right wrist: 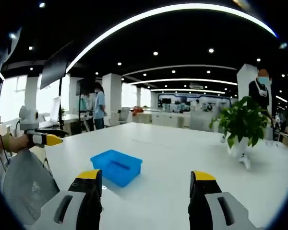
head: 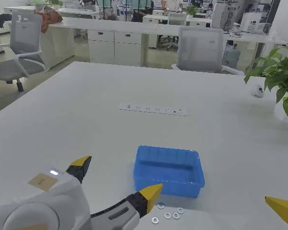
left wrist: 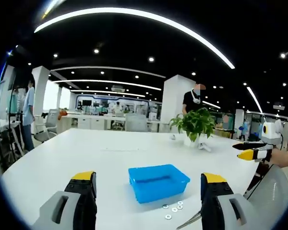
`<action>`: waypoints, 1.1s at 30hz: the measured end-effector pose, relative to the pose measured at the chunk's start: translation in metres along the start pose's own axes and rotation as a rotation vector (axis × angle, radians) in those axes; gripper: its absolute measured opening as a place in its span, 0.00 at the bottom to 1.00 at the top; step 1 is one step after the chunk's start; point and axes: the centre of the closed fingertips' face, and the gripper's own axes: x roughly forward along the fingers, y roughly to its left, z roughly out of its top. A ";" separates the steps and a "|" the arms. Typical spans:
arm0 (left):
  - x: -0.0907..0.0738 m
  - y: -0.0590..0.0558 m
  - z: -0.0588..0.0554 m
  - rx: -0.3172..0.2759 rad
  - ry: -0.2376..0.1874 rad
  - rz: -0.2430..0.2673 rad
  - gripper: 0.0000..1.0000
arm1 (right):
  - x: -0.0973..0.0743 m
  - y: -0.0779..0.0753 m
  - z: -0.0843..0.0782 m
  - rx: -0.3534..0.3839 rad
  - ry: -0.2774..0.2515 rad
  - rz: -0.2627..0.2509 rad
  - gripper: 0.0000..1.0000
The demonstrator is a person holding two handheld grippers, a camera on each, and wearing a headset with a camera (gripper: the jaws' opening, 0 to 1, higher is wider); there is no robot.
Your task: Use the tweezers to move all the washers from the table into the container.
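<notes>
A blue container (head: 169, 170) stands on the white table (head: 86, 120). Several small metal washers (head: 168, 214) lie just in front of it on the table. My left gripper (head: 116, 178) is open at the near left, with its right jaw close to the washers. One yellow fingertip (head: 281, 209) of my right gripper shows at the near right corner. In the left gripper view the open left gripper (left wrist: 149, 179) faces the container (left wrist: 158, 182) and washers (left wrist: 173, 207), and a thin metal piece (left wrist: 189, 221), maybe the tweezers, lies by the right jaw. The right gripper (right wrist: 145, 177) is open and empty, with the container (right wrist: 116, 166) ahead to its left.
A power strip (head: 153, 109) is set into the table's middle. A potted plant (head: 278, 81) and a small white object (head: 258, 90) stand at the far right edge. Office chairs (head: 201, 50) and desks stand beyond the table. A person (left wrist: 194, 98) stands in the background.
</notes>
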 end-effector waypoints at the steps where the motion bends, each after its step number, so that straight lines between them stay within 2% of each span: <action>1: 0.000 -0.002 0.000 0.008 0.002 -0.008 0.91 | -0.001 -0.001 0.000 -0.003 -0.003 -0.008 0.74; 4: 0.001 -0.002 -0.004 0.017 0.023 -0.004 0.91 | -0.001 -0.004 0.004 0.001 -0.021 -0.017 0.74; 11: 0.000 0.002 -0.002 0.009 0.011 0.010 0.91 | -0.002 -0.006 0.004 0.021 -0.027 -0.020 0.74; 14: 0.000 0.003 -0.005 0.005 0.024 0.018 0.90 | -0.002 -0.005 0.002 0.011 -0.016 -0.017 0.74; 17: 0.000 0.000 -0.004 0.013 0.020 0.003 0.90 | -0.003 -0.005 0.004 -0.002 -0.028 -0.021 0.73; 20: 0.001 0.001 -0.007 0.015 0.036 0.011 0.90 | -0.002 -0.004 0.004 -0.002 -0.024 -0.015 0.73; 25: 0.001 0.001 -0.006 0.010 0.031 0.004 0.89 | -0.001 0.001 0.002 -0.009 -0.010 0.000 0.73; 29: 0.000 0.005 -0.005 0.009 0.027 0.024 0.89 | 0.000 -0.002 0.000 0.016 -0.001 -0.001 0.72; 33: 0.001 0.001 -0.005 0.019 0.027 0.007 0.89 | -0.001 -0.002 0.002 0.028 -0.014 -0.006 0.72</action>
